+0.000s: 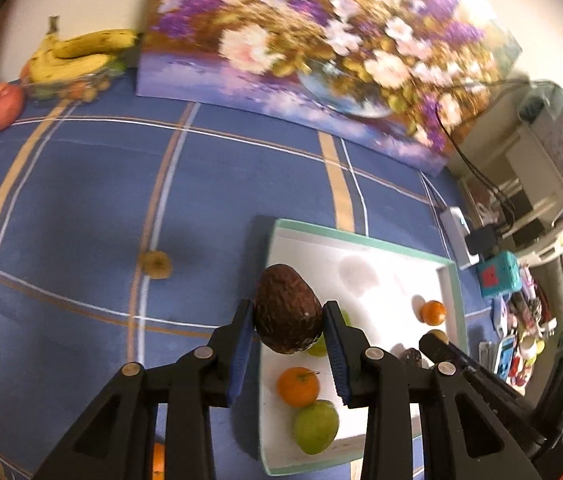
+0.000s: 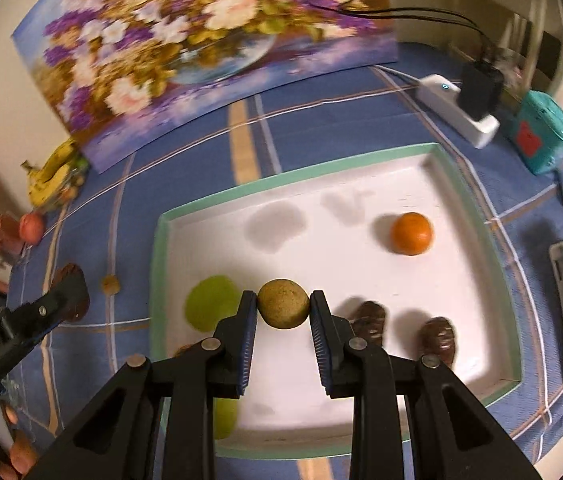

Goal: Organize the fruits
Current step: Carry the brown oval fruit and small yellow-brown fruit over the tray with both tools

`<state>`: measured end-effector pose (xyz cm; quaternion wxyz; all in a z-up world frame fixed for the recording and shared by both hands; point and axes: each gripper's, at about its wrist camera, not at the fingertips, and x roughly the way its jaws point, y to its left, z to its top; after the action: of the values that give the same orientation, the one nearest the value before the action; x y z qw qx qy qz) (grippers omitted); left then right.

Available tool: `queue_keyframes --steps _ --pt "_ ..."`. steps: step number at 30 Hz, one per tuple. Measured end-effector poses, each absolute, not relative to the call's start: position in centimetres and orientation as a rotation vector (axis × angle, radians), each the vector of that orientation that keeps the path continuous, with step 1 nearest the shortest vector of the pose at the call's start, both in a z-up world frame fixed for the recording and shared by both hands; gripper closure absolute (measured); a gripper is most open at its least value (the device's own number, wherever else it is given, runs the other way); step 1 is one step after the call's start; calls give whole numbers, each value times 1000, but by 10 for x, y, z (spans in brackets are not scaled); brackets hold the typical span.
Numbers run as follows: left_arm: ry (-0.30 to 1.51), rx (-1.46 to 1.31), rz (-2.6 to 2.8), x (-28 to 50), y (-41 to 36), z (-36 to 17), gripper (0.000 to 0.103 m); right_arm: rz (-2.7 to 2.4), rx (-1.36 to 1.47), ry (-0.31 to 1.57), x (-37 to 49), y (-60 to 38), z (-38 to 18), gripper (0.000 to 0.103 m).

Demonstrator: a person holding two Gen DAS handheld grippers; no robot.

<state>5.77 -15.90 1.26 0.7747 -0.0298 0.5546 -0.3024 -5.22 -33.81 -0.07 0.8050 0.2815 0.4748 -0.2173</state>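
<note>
An avocado (image 1: 287, 310), dark and pebbled, hangs clamped between the blue pads of the left gripper (image 1: 288, 318), its long axis running up and away from the jaws with the narrow end toward the far side of the counter. It sits over the near-left edge of the white tray (image 1: 397, 248), the tray floor lying to its right and beyond it; a placement, by the look of it, calls for a short carry inward over the rim.

The right gripper (image 2: 283, 309) has its jaws closed on a small round brownish-yellow fruit (image 2: 282, 303), held well inside the tray's bounds, over open white floor between a green fruit (image 2: 211, 302) to its left and two dark avocados (image 2: 369, 318) to its right. Of the two hands, the right appears the nearer to a free spot: bare tray lies directly ahead of its jaws, with an orange (image 2: 411, 233) farther off toward the far right corner.

Seen from the left wrist, an orange fruit (image 1: 298, 386) and a green apple (image 1: 316, 426) lie in the tray just beneath the jaws. Another small brownish fruit (image 1: 155, 264) rests alone on the blue plaid cloth (image 1: 81, 200) covering the counter, well apart from the tray. Bananas (image 1: 81, 54) and a red fruit (image 1: 3, 105) sit at the far left corner, beside a flower painting (image 1: 321, 40) leaning against the wall.
</note>
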Motion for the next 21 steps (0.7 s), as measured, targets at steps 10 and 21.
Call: queue_keyframes --steps 10,21 --pt "1180 2 -700 64 -190 -3 66 -517 608 998 -56 -356 -5 75" --pt "1179 22 -711 75 -211 -17 66 -535 595 1011 -47 -369 -14 75"
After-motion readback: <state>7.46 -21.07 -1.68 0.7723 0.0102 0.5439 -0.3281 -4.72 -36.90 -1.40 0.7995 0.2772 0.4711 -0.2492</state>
